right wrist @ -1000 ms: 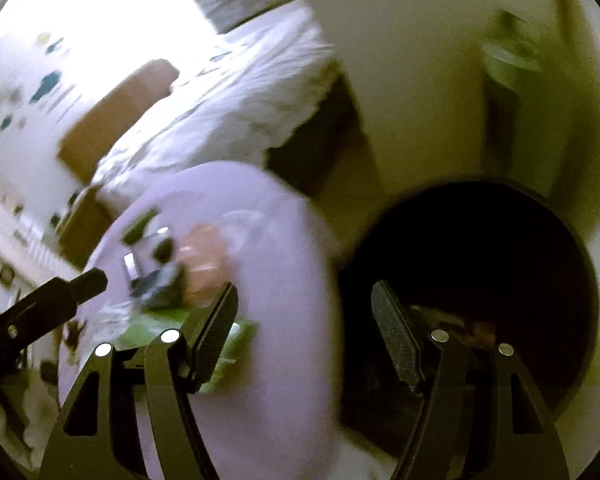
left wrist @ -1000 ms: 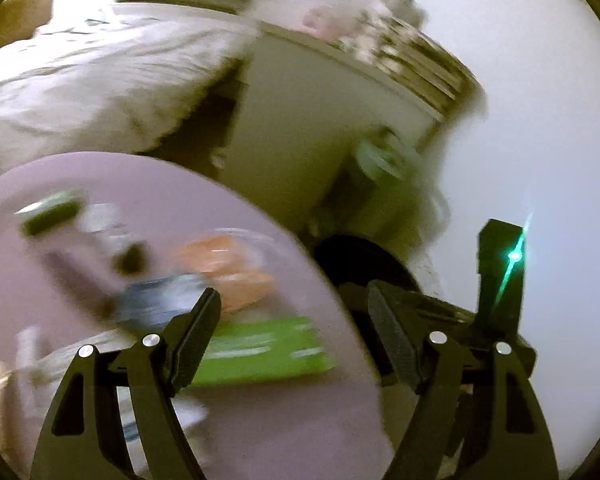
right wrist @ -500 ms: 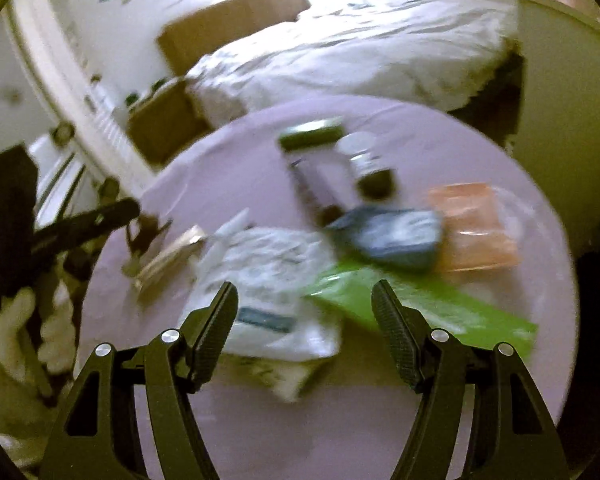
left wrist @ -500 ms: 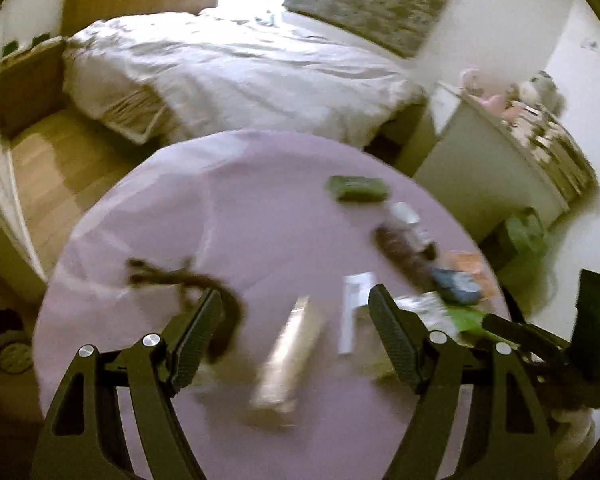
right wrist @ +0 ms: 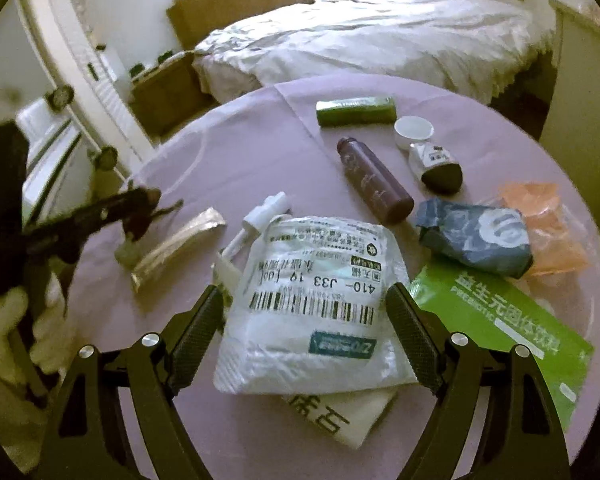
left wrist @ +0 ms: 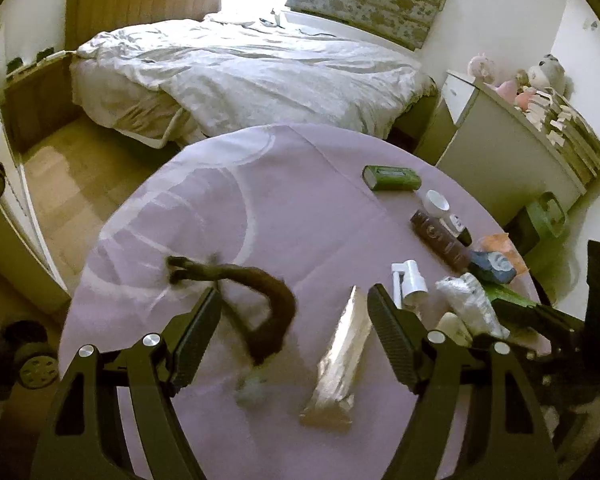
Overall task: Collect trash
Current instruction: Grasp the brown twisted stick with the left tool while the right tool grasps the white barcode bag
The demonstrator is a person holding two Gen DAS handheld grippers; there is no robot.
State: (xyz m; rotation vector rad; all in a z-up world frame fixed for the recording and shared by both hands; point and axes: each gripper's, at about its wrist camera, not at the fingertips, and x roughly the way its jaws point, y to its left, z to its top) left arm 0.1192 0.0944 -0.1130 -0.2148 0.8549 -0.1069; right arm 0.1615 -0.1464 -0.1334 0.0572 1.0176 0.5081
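Observation:
Trash lies on a round table under a lilac cloth [left wrist: 284, 208]. My left gripper [left wrist: 294, 316] is open above a brown banana peel [left wrist: 268, 300] and a silver foil wrapper [left wrist: 340, 356]. My right gripper [right wrist: 304, 312] is open over a white barcoded plastic pouch [right wrist: 320, 300]. Around it lie a green flat packet [right wrist: 500, 320], a dark blue crumpled wrapper [right wrist: 476, 236], an orange packet [right wrist: 548, 224], a brown bottle [right wrist: 376, 180], a green box [right wrist: 356, 111] and a white spray nozzle [right wrist: 260, 216]. The left gripper [right wrist: 140, 200] shows at the left of the right wrist view.
A bed with a white duvet [left wrist: 252, 76] stands behind the table. A white cabinet with toys and books [left wrist: 512, 136] is at the right, with a green bin [left wrist: 544, 216] below it. Wooden floor [left wrist: 72, 176] lies to the left.
Both grippers swung from the dark round bin and cabinet side back over the table. The left now faces the banana peel and foil wrapper; the right now hovers over the white pouch.

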